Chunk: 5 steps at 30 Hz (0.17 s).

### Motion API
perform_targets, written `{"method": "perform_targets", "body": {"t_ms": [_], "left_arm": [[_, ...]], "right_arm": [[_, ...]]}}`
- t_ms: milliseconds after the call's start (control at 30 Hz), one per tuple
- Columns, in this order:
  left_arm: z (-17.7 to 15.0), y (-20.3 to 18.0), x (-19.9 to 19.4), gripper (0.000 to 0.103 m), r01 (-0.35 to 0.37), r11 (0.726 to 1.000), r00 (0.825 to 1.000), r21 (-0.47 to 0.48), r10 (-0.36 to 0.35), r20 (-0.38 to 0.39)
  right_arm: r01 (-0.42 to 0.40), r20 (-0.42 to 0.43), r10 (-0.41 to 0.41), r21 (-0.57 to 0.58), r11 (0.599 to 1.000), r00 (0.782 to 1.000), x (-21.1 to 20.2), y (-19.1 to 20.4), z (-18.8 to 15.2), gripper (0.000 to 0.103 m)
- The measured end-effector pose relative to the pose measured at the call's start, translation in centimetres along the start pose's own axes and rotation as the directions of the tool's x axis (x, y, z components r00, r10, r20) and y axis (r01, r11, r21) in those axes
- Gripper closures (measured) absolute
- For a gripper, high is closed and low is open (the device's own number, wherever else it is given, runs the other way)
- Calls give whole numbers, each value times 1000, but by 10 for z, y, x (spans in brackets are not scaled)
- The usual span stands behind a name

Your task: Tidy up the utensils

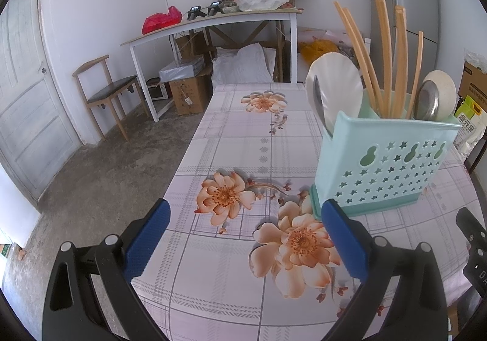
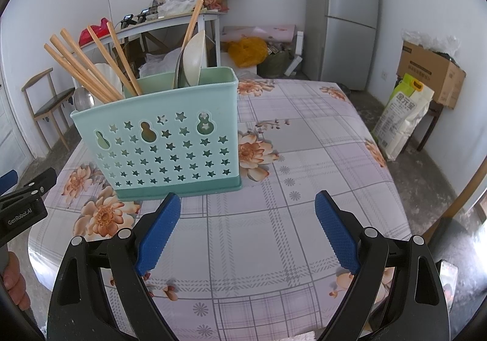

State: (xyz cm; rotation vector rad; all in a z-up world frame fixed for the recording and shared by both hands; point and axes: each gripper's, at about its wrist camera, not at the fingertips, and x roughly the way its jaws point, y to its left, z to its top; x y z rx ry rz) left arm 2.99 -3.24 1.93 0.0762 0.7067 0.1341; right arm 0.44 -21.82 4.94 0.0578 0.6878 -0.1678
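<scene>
A mint-green utensil holder (image 1: 383, 164) with star cut-outs stands on the flowered tablecloth (image 1: 243, 134). It holds several wooden chopsticks (image 1: 386, 61), white spoons (image 1: 338, 82) and metal spoons (image 1: 427, 100). My left gripper (image 1: 243, 237) is open and empty, low over the table to the left front of the holder. In the right wrist view the holder (image 2: 164, 140) stands ahead to the left, chopsticks (image 2: 88, 67) leaning left. My right gripper (image 2: 248, 228) is open and empty, just in front of the holder's right end.
The left gripper's body (image 2: 21, 207) shows at the right wrist view's left edge. A white side table (image 1: 219, 21) with clutter, a chair (image 1: 106, 91), boxes (image 1: 185, 91) and a fridge (image 2: 344, 15) stand beyond the table. A rice bag (image 2: 401, 122) stands on the right.
</scene>
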Motion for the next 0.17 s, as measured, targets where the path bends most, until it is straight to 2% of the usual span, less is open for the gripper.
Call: {"method": "perform_targets", "body": {"t_ms": [167], "left_arm": [[0, -2, -1, 6, 4, 1000, 1000, -3, -4, -5]], "right_arm": [[-3, 0, 3, 1, 1000, 1000, 1, 0, 0, 17]]}}
